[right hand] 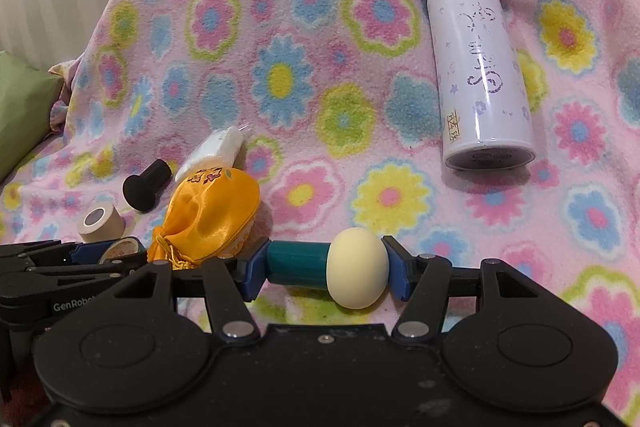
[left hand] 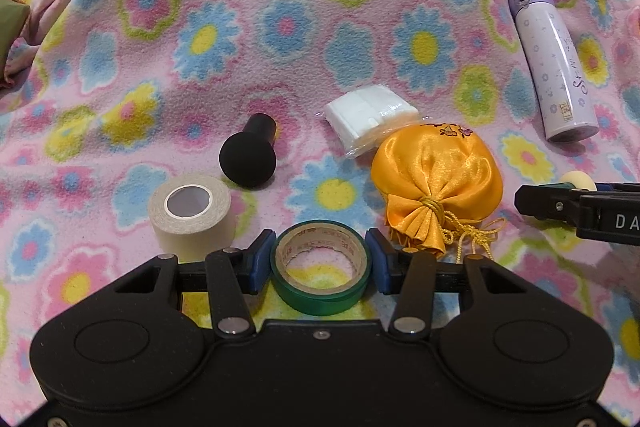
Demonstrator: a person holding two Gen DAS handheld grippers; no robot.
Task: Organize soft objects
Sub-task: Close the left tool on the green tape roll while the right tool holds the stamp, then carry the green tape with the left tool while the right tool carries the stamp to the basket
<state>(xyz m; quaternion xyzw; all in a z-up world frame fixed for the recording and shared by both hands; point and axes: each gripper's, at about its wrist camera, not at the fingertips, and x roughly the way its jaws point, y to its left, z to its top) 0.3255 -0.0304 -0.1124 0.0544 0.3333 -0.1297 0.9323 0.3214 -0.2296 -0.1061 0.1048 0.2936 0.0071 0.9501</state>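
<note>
My left gripper (left hand: 320,261) is shut on a green tape roll (left hand: 320,269) low over the flowered blanket (left hand: 280,27). My right gripper (right hand: 326,269) is shut on a cream-headed puff with a teal handle (right hand: 340,267), gripped end to end. An orange satin pouch (left hand: 434,179) lies just right of the left gripper and shows in the right wrist view (right hand: 212,215). A white packet of cotton pads (left hand: 370,119) lies behind the pouch. A black puff (left hand: 248,159) and a beige tape roll (left hand: 192,219) lie to the left.
A lilac-and-white flask (right hand: 478,67) lies on its side at the right, also in the left wrist view (left hand: 554,63). A green cushion (right hand: 20,107) sits at the far left edge. The blanket rises over a backrest behind the objects.
</note>
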